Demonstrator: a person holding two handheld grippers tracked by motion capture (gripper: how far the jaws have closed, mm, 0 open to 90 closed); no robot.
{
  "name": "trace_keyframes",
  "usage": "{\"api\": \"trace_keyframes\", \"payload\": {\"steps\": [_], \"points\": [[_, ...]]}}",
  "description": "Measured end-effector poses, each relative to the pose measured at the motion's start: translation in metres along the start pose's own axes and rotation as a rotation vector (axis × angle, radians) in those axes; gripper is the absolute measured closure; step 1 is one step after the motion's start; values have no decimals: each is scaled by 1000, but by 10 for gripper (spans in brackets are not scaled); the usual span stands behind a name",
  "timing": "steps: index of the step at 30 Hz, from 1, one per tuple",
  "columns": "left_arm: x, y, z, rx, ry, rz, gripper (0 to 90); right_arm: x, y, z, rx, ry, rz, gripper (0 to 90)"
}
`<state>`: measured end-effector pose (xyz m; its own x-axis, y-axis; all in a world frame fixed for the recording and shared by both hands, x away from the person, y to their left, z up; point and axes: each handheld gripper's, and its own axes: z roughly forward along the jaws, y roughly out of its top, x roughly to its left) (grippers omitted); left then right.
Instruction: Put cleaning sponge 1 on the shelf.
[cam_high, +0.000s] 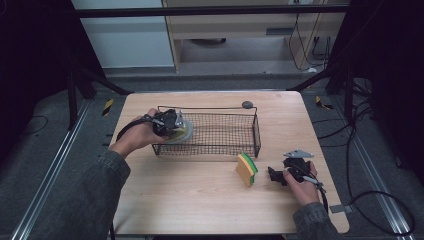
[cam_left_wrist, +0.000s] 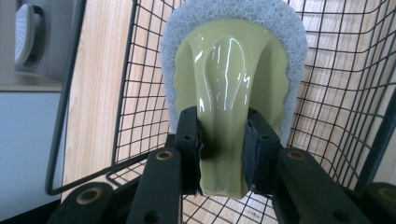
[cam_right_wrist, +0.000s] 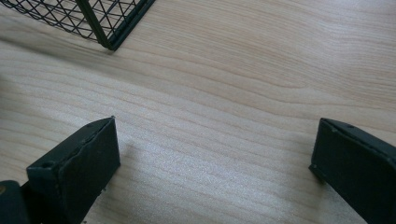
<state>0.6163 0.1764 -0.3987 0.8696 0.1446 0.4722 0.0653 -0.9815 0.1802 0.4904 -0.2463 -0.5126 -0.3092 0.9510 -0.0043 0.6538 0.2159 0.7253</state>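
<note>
A black wire basket (cam_high: 257, 131) stands at the middle of the wooden table (cam_high: 200, 200). My left gripper (cam_high: 172, 125) is over the basket's left end, shut on a pale green scrubber with a white fibre pad (cam_left_wrist: 231, 79); the jaws clamp its glossy handle, and the pad hangs inside the basket (cam_left_wrist: 327, 70). The scrubber (cam_high: 184, 131) appears as a round pale disc at the basket's left wall. A yellow sponge with a green face (cam_high: 246, 169) stands on edge in front of the basket's right end. My right gripper (cam_high: 276, 176) rests open just right of the sponge, low over bare wood (cam_right_wrist: 215, 140).
A small grey round object (cam_high: 247, 104) sits at the basket's far rim. The basket's corner (cam_right_wrist: 109, 42) lies at the upper left of the right gripper view. Black frame legs (cam_high: 320, 80) and cables (cam_high: 380, 200) surround the table. A cabinet (cam_high: 235, 30) stands behind.
</note>
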Motion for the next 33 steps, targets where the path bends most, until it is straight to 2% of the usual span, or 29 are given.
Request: {"api": "trace_keyframes", "payload": {"steps": [5,10,13,16,18,28,33], "points": [[0,1,7,20,-20,-3,700,0,0,0,0,0,0,13],[-1,3,9,16,-38,-9,697,0,0,0,0,0,0,13],[-1,3,10,5,-56,-39,696,0,0,0,0,-2,-2,12],[-1,2,12,-1,-68,-49,696,0,0,0,0,-1,0,13],[-2,1,12,-17,-87,-80,686,0,0,0,0,-1,-1,12],[-1,1,6,-41,-94,-88,666,0,0,0,-1,-3,-3,12],[0,1,-2,-77,-90,-106,658,0,0,0,-1,-3,-3,12]]}}
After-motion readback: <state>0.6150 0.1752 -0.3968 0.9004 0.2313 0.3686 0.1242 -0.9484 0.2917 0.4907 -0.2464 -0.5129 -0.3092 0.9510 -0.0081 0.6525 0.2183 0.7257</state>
